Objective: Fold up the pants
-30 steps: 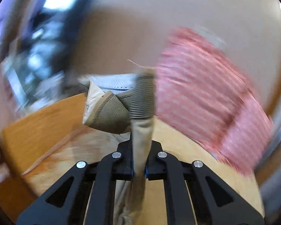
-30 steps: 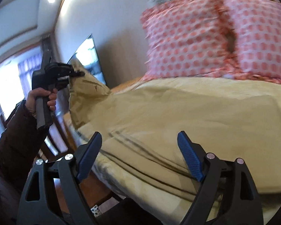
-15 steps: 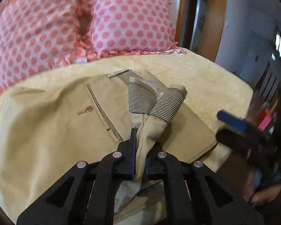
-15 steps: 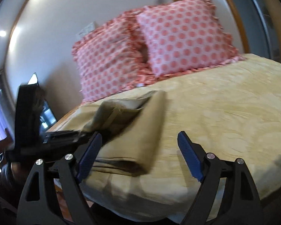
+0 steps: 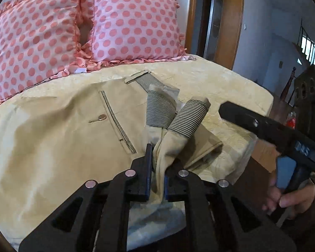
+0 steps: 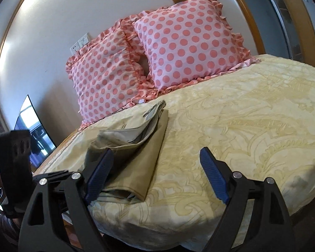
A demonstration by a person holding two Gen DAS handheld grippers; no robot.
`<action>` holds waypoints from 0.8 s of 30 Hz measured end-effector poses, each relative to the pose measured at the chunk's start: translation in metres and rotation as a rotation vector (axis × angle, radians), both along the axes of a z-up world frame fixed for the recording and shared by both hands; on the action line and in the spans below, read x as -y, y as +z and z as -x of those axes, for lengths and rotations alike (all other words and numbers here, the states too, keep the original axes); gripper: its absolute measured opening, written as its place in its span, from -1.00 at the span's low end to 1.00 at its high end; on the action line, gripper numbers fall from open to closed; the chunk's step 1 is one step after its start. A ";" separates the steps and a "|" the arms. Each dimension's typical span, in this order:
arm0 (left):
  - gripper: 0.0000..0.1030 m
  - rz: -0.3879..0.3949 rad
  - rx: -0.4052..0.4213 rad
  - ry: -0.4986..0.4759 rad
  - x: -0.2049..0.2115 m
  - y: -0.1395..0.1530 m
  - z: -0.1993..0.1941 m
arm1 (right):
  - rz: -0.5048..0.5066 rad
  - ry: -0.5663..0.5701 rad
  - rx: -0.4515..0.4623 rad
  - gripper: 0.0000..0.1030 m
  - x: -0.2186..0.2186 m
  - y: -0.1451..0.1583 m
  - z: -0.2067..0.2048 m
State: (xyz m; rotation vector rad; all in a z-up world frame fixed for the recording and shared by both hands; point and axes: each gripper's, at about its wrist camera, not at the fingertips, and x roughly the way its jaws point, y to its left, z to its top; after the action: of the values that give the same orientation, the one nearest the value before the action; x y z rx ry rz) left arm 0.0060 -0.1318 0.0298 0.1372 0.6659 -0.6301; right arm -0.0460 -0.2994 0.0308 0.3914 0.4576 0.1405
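Khaki cotton, matte and softly creased: the pants (image 5: 58, 138) lie folded on the bed (image 6: 252, 113) near its front left corner, a flat layered stack in the right wrist view; a buttoned welt pocket (image 5: 113, 117) with striped piping shows on the upper layer; two rolled bands of grey-and-white striped lining (image 5: 174, 113) stand up where the waistband turns inside out. The left gripper (image 5: 157, 180) has its black fingers pinched narrow on a bunched fold of the pants; the cloth below the fingers drops out of view behind the gripper body. The right gripper (image 6: 155, 174) hangs over the bed edge with its blue-padded fingers (image 6: 213, 174) spread wide, holding nothing; its left finger covers part of the stack's near corner. In the left wrist view its black body is cut off at the frame edge, gripped by the right hand (image 5: 287, 197). The bedspread is pale yellow with a raised damask pattern; two frilled pink polka-dot pillows (image 6: 157, 56) lean on the wall, a dark gap between them.
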 end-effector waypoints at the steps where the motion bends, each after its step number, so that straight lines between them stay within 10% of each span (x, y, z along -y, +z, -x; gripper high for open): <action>1: -0.51 0.009 -0.015 -0.019 -0.005 0.004 0.003 | 0.002 -0.001 0.010 0.63 0.000 0.004 0.000; 4: 0.72 0.058 0.005 -0.050 -0.034 0.019 0.023 | 0.008 0.025 0.052 0.63 -0.002 0.020 -0.004; 9: 0.78 0.050 0.134 0.164 -0.092 0.041 0.020 | 0.015 0.219 0.045 0.72 -0.036 0.036 -0.037; 15: 0.78 0.001 -0.069 0.429 -0.142 0.000 -0.040 | 0.100 0.328 -0.139 0.75 -0.085 0.012 -0.084; 20: 0.78 -0.003 -0.091 0.390 -0.146 -0.010 -0.032 | 0.201 0.354 -0.206 0.77 -0.094 -0.003 -0.068; 24: 0.78 0.143 -0.165 0.365 -0.177 0.012 -0.043 | 0.156 0.359 -0.239 0.75 -0.075 0.015 -0.075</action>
State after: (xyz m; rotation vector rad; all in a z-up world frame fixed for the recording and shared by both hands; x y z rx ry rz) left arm 0.0492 0.0449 0.0422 -0.1696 0.7794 -0.3369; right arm 0.0287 -0.2244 0.0454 0.1693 0.7683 0.4058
